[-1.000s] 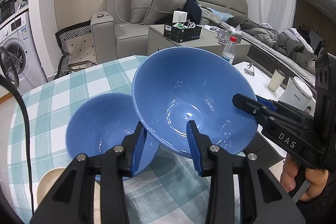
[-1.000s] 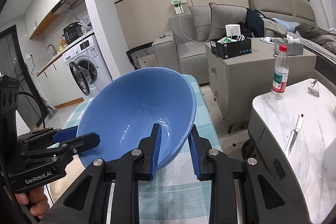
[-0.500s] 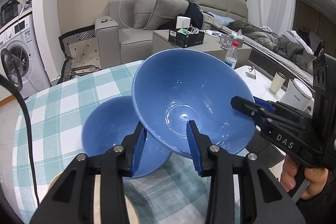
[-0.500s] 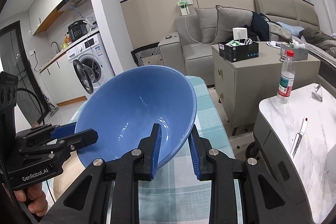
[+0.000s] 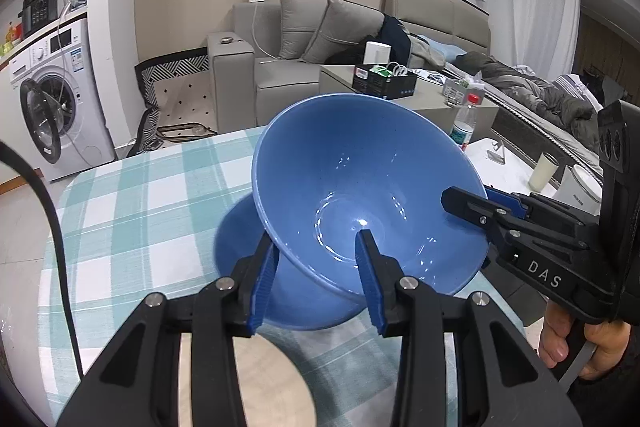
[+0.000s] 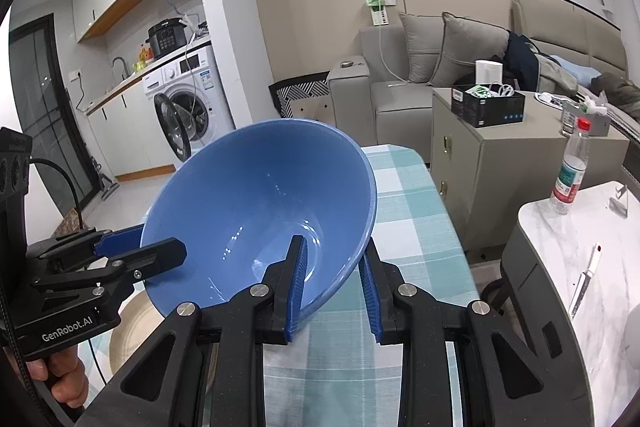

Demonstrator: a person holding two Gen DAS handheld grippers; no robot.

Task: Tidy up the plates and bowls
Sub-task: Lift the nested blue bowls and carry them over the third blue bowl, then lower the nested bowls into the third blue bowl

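Carrying blue bowl (image 5: 360, 187) | L gripper (image 5: 316, 263) & R gripper (image 6: 332, 279) both clamped on rim; 2nd bowl (image 5: 240, 239) just below-left of L gripper

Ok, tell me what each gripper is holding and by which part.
Both hold the same blue bowl by its rim. The left gripper clamps the near edge, one finger inside and one outside; the right gripper clamps the opposite edge the same way.

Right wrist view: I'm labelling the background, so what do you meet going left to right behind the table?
Washing machine → sofa armrest → grey cabinet → water bottle → knife.
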